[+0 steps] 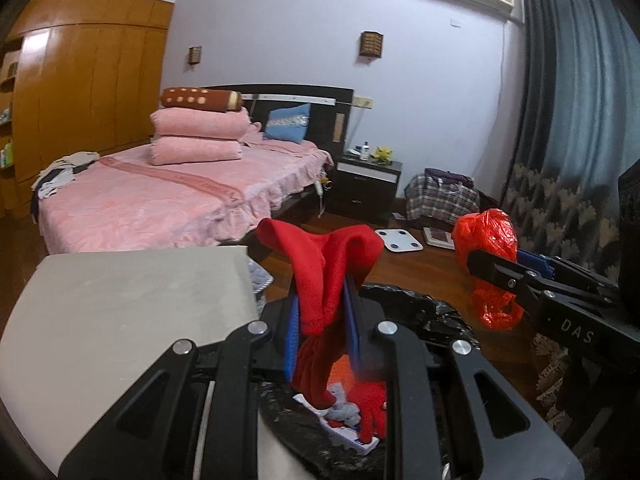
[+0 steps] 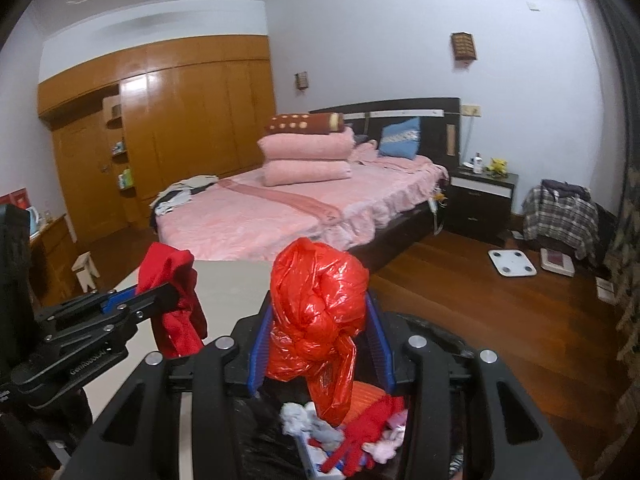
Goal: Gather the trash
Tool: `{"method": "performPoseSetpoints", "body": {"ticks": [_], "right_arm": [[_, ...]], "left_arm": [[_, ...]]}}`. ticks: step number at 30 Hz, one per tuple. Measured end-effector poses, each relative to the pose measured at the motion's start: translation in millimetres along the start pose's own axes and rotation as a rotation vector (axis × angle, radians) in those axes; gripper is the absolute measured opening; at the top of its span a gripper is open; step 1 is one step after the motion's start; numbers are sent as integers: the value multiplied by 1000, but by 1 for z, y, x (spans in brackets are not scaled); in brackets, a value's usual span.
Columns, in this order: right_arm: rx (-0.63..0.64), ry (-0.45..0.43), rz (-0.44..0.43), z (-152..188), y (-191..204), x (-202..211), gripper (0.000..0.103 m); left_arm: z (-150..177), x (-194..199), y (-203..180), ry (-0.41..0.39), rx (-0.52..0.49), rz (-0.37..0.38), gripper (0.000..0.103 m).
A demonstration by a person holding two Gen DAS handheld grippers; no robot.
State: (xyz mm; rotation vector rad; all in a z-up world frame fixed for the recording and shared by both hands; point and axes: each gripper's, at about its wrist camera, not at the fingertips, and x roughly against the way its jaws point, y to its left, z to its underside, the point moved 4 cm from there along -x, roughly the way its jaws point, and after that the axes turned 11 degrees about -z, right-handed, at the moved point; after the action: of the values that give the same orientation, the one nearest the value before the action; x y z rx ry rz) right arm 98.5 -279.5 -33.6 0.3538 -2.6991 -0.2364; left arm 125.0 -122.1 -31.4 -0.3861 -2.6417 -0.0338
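My left gripper is shut on a red cloth that droops over its fingers and hangs above a bin lined with a black bag. My right gripper is shut on a crumpled red plastic bag and holds it above the same bin. The bin holds red cloth, grey-white scraps and paper. The red plastic bag also shows in the left wrist view, and the red cloth in the right wrist view.
A grey tabletop lies left of the bin. Behind are a pink bed, a dark nightstand, a plaid bag and a white scale on the wooden floor. Curtains hang at the right.
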Motion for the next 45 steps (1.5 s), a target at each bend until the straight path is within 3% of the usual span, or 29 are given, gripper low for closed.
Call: {"method": "performPoseSetpoints", "body": {"ticks": [8, 19, 22, 24, 28, 32, 36, 45], "right_arm": [[-34, 48, 57, 20, -42, -5, 43], [-78, 105, 68, 43, -81, -33, 44], [-88, 122, 76, 47, -88, -40, 50], [-87, 129, 84, 48, -92, -44, 61], [-87, 132, 95, 49, -96, -44, 81], [-90, 128, 85, 48, -90, -37, 98], [-83, 124, 70, 44, -80, -29, 97], [-53, 104, 9, 32, -37, -7, 97]], "left_arm": [[14, -33, -27, 48, -41, 52, 19], [23, -78, -51, 105, -69, 95, 19], [24, -81, -55, 108, -74, 105, 29], [23, -83, -52, 106, -67, 104, 43], [22, -79, -44, 98, -52, 91, 56], [16, -68, -29, 81, -40, 52, 78], [10, -51, -14, 65, -41, 4, 89], [10, -3, 23, 70, -12, -101, 93]]}}
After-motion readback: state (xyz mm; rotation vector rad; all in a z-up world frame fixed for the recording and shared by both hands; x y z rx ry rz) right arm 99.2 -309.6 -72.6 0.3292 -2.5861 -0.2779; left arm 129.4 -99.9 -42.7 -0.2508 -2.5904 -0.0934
